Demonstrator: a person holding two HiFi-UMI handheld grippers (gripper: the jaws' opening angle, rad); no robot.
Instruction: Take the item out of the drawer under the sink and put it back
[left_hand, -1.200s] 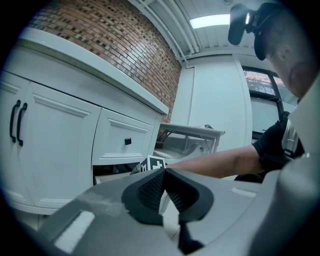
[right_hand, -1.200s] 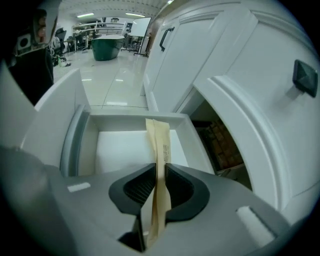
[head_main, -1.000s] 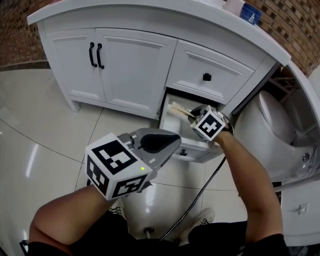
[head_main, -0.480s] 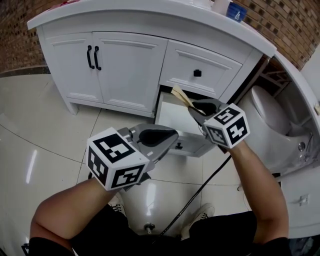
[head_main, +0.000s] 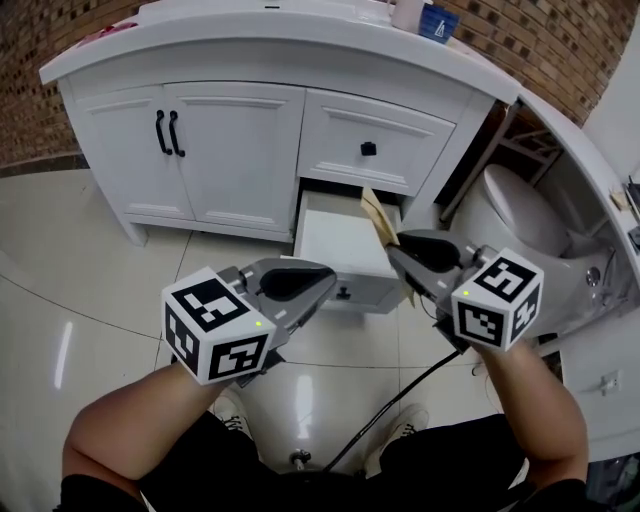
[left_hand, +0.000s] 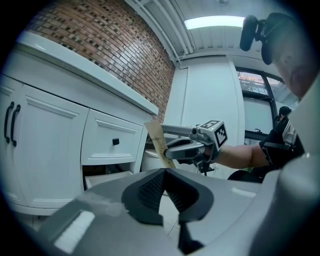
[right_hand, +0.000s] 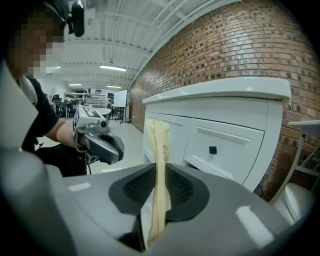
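Observation:
The lower drawer (head_main: 338, 243) under the sink counter stands pulled out, its white inside bare where I can see it. My right gripper (head_main: 400, 256) hangs in front of its right corner, shut on a flat tan paper packet (head_main: 378, 214) that sticks up out of the jaws. In the right gripper view the packet (right_hand: 158, 145) runs upright between the two dark pads (right_hand: 181, 186). My left gripper (head_main: 322, 282) hovers over the floor tiles just left of the drawer front, shut with nothing in it (left_hand: 164, 173). From the left gripper view the packet (left_hand: 159, 143) shows in the right gripper (left_hand: 172, 146).
A closed upper drawer with a black knob (head_main: 369, 149) sits above the open one. Double cabinet doors with black handles (head_main: 165, 131) are to the left. A white toilet (head_main: 530, 228) stands close on the right. A black cable (head_main: 400, 388) trails across the tiles by the person's shoes.
My right gripper has lifted out of the drawer with the tan packet and drawn back toward me and to the right. The left gripper has stayed about where it was.

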